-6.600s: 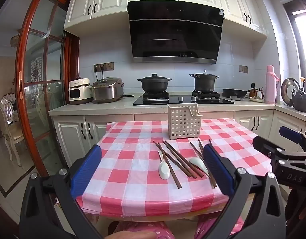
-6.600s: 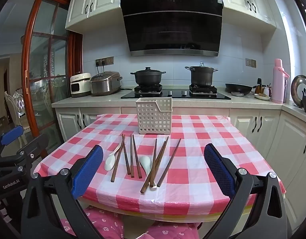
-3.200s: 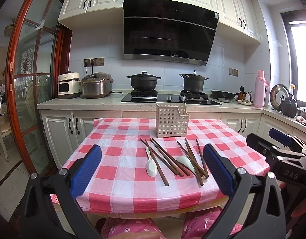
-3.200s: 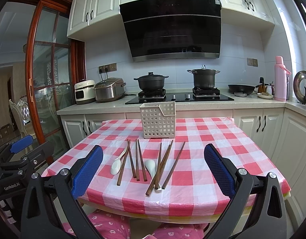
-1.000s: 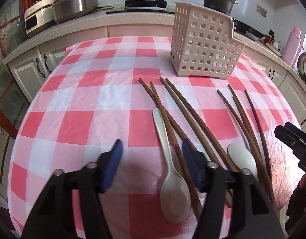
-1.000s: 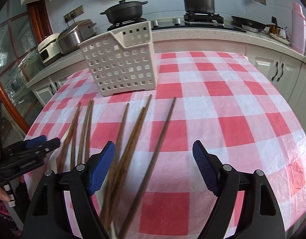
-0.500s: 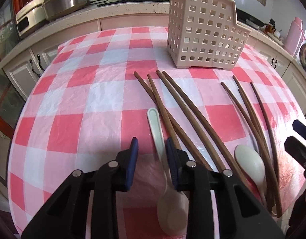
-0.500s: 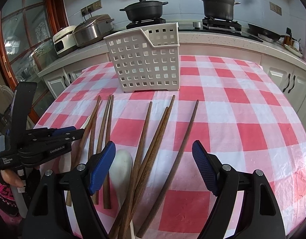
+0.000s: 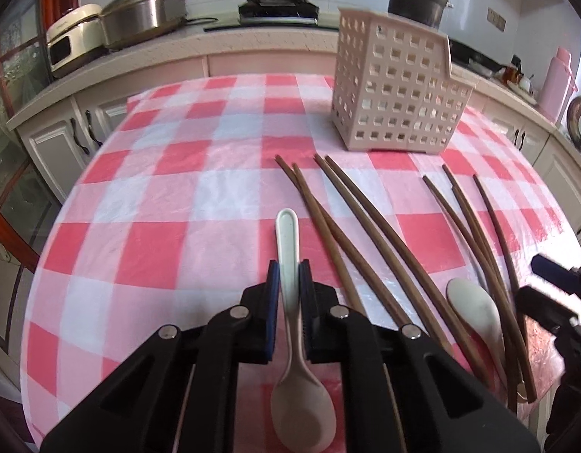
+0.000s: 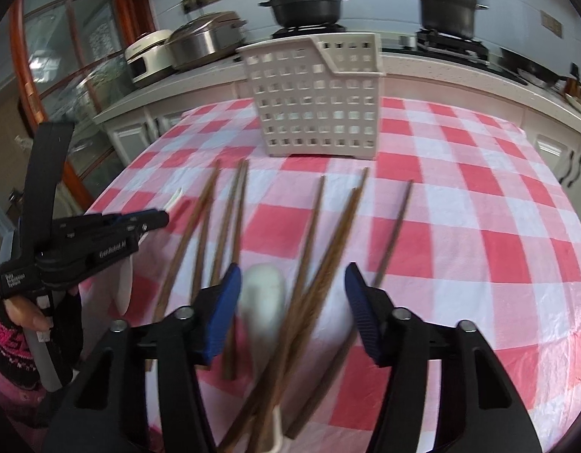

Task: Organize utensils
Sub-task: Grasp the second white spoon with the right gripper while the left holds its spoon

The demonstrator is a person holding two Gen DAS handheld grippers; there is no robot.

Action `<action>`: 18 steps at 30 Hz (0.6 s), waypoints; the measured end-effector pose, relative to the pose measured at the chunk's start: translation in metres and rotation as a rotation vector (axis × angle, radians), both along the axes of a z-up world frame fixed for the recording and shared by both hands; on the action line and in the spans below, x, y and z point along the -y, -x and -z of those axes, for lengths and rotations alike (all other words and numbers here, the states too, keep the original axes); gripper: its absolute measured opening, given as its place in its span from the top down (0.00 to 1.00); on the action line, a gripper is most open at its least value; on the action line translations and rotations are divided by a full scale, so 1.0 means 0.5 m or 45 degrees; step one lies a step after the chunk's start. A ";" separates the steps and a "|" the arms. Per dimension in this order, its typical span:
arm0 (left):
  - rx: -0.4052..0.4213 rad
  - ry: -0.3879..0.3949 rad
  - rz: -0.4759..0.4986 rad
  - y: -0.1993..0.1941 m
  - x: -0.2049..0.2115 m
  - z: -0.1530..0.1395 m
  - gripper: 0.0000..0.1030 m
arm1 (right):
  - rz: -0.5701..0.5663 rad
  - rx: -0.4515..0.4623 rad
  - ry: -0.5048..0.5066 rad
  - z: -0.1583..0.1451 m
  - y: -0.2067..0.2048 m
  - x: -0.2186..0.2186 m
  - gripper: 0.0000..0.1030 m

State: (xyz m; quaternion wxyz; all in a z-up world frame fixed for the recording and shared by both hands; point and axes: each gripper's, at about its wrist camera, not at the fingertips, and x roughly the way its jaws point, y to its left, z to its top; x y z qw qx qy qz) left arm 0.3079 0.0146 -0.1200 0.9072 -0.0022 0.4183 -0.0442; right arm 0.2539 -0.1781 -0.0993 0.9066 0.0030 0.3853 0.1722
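Two white spoons lay among the brown chopsticks point(image 9: 370, 226) on the red-and-white checked tablecloth point(image 9: 169, 196), and each was being lined up for a grab. In the left wrist view, the left gripper point(image 9: 289, 283) had its blue pads pressed together on the handle of the near spoon point(image 9: 290, 264), low in the centre of the frame; the bowl pointed back toward the camera and the handle tip forward. Gripping the narrow handle rather than the wide bowl probably gave the pads a firmer hold. Whether the spoon had left the cloth could not be told.

In the right wrist view, the right gripper point(image 10: 290, 302) stood with its fingers apart, straddling the second spoon point(image 10: 262, 298) and several chopsticks at lower centre. That part of the frame was blurred. The wide stance looked meant to clear the clutter, though closing there risked catching chopsticks as well.

The perforated cream basket point(image 9: 396, 90) stood upright in the upper right of the left view, beyond the chopstick tips, touching none of them. It was the likely destination. No utensils showed inside it, so the sorting seemed barely begun.
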 end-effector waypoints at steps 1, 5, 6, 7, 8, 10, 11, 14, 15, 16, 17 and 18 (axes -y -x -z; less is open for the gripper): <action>0.010 0.008 -0.006 0.006 -0.006 -0.004 0.90 | -0.030 -0.004 0.006 0.000 0.004 -0.010 0.55; 0.064 0.028 -0.016 0.033 -0.021 -0.023 0.90 | -0.104 -0.036 0.034 0.005 0.017 -0.039 0.64; 0.073 0.031 -0.015 0.037 -0.022 -0.026 0.90 | -0.109 -0.054 0.044 0.010 0.018 -0.043 0.66; 0.084 0.032 -0.013 0.042 -0.023 -0.029 0.90 | -0.109 -0.074 0.056 0.017 0.018 -0.044 0.66; 0.092 0.033 -0.011 0.045 -0.023 -0.031 0.90 | -0.109 -0.092 0.062 0.024 0.019 -0.045 0.67; 0.107 0.034 -0.002 0.052 -0.022 -0.035 0.90 | -0.099 -0.133 0.077 0.039 0.017 -0.043 0.69; 0.112 0.035 0.001 0.055 -0.022 -0.036 0.90 | -0.096 -0.144 0.081 0.042 0.016 -0.042 0.71; 0.119 0.044 0.005 0.060 -0.024 -0.036 0.90 | -0.080 -0.140 0.108 0.043 0.012 -0.044 0.72; 0.119 0.050 0.006 0.061 -0.025 -0.035 0.90 | -0.077 -0.139 0.116 0.043 0.010 -0.045 0.72; 0.119 0.053 0.007 0.062 -0.026 -0.034 0.90 | -0.076 -0.135 0.128 0.043 0.007 -0.047 0.72; 0.118 0.055 0.009 0.063 -0.026 -0.034 0.90 | -0.075 -0.130 0.140 0.044 0.005 -0.049 0.72; 0.117 0.055 0.011 0.062 -0.027 -0.033 0.90 | -0.074 -0.124 0.154 0.045 0.002 -0.052 0.72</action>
